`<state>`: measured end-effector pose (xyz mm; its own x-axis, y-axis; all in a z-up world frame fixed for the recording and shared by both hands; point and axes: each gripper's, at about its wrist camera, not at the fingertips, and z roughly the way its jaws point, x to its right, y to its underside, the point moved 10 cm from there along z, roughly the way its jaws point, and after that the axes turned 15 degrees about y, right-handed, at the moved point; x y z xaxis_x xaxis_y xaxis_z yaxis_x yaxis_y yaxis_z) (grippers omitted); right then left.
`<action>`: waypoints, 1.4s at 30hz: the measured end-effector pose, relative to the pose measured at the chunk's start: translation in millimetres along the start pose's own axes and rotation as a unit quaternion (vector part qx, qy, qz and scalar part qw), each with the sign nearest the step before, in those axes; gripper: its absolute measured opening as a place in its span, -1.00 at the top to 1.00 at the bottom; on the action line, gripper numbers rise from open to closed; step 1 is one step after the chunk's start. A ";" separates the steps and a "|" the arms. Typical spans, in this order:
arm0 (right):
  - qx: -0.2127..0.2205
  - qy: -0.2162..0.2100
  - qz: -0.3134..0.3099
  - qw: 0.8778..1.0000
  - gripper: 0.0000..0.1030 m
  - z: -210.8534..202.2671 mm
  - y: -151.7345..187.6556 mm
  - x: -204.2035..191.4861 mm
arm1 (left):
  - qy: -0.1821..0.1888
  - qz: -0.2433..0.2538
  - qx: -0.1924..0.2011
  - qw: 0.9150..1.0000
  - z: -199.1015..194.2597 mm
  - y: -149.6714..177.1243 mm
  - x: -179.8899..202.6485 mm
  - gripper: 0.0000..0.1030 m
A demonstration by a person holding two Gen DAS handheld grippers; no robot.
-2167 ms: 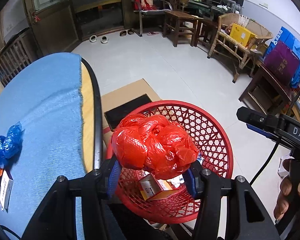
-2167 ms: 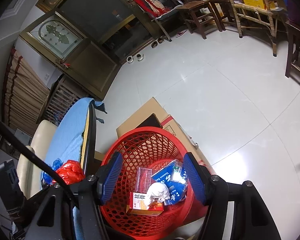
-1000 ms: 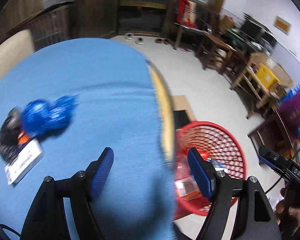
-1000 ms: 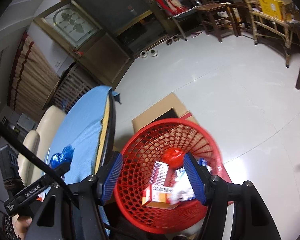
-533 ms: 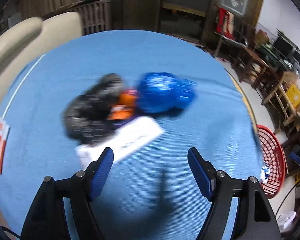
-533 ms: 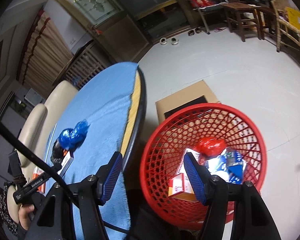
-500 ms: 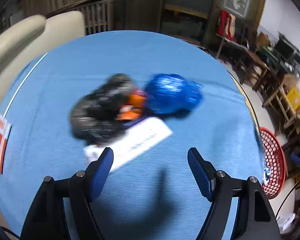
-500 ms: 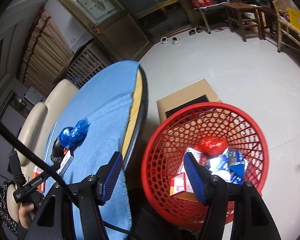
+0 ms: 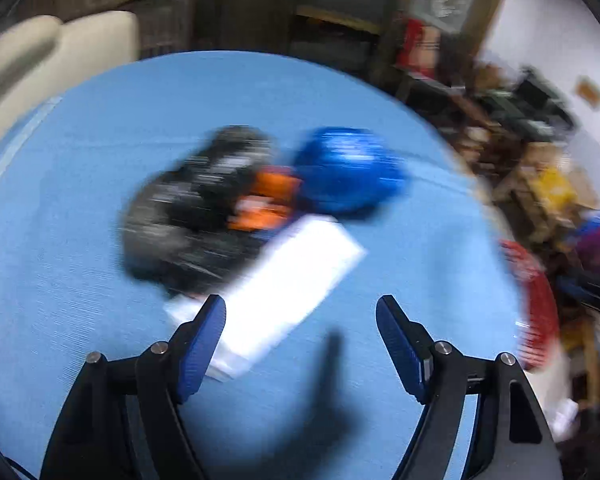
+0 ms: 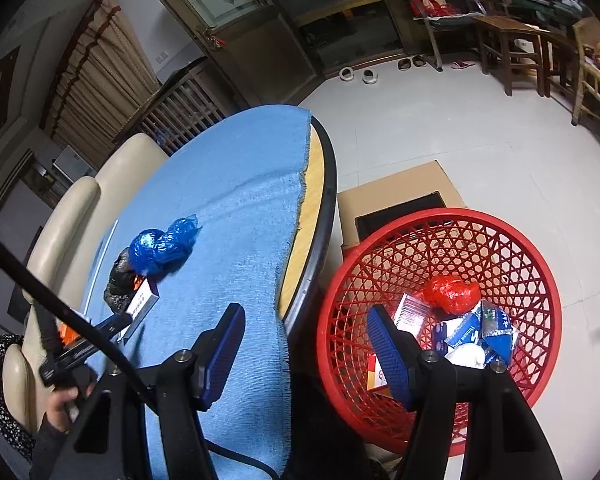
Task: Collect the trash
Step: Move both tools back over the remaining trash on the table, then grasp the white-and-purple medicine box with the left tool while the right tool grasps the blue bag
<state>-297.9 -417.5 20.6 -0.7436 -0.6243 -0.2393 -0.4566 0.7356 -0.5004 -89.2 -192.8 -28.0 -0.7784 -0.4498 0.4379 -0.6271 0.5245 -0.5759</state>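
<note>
On the blue-clothed round table (image 10: 244,216) lie a blue plastic bag wad (image 9: 347,172) (image 10: 162,242), a black bag wad (image 9: 196,208) (image 10: 118,280), an orange scrap (image 9: 268,200) and a white box (image 9: 288,284) (image 10: 142,302). My left gripper (image 9: 300,320) hovers open just short of the white box, nothing between its blue pads; the view is blurred. My right gripper (image 10: 303,336) hangs open and empty over the table edge beside the red basket (image 10: 499,236). In the basket lie a red bag wad (image 10: 451,288), boxes and wrappers.
A cardboard box (image 10: 395,196) lies flat on the tiled floor behind the basket. A cream sofa (image 10: 80,204) runs along the table's far side. Wooden chairs and stools (image 10: 511,44) stand at the back right. A hand (image 10: 60,400) holds the left gripper's handle.
The red bag wad left my left gripper and now lies in the basket. My left gripper swung from the basket to the trash on the table. The right gripper shifted toward the table edge.
</note>
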 end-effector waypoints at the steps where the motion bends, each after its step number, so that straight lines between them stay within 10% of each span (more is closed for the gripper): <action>1: -0.002 0.000 0.000 1.000 -0.31 1.5 0.6 -0.3 | 0.010 0.013 0.000 1.000 -1.7 2.2 11.3 -0.51; 6: -0.009 -0.005 -0.010 1.000 -0.31 6.3 3.1 -10.4 | -0.015 0.055 0.021 0.998 -14.7 0.4 30.9 -0.51; 13: -0.008 -0.012 -0.014 1.000 -0.31 4.9 4.9 -15.3 | -0.065 0.019 -0.015 0.998 -6.8 -12.6 -39.0 -0.52; 28: -0.018 -0.006 -0.002 1.000 -0.31 13.0 8.8 -3.8 | 0.013 0.040 -0.030 0.999 -4.3 13.2 12.3 -0.51; 34: -0.022 -0.013 -0.010 1.000 -0.31 16.4 12.1 -13.7 | -0.055 0.011 -0.042 0.998 20.0 -0.2 -7.6 -0.52; 36: -0.018 -0.015 -0.015 1.000 -0.31 13.3 12.3 -16.4 | -0.077 0.013 -0.041 0.996 27.5 -3.0 -10.9 -0.43; 38: -0.016 -0.013 -0.014 1.000 -0.31 10.9 11.9 -14.1 | -0.077 0.020 -0.042 0.996 32.5 -5.0 -3.1 0.09; 42: -0.020 -0.006 -0.006 1.000 -0.31 13.7 9.5 -9.2 | -0.090 0.019 -0.042 0.995 23.2 1.1 10.1 0.09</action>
<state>-288.7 -408.4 6.6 -0.7321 -0.6359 -0.2444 -0.4843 0.7381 -0.4698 -97.1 -213.5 -40.2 -0.7882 -0.5472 0.2816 -0.6038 0.5990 -0.5260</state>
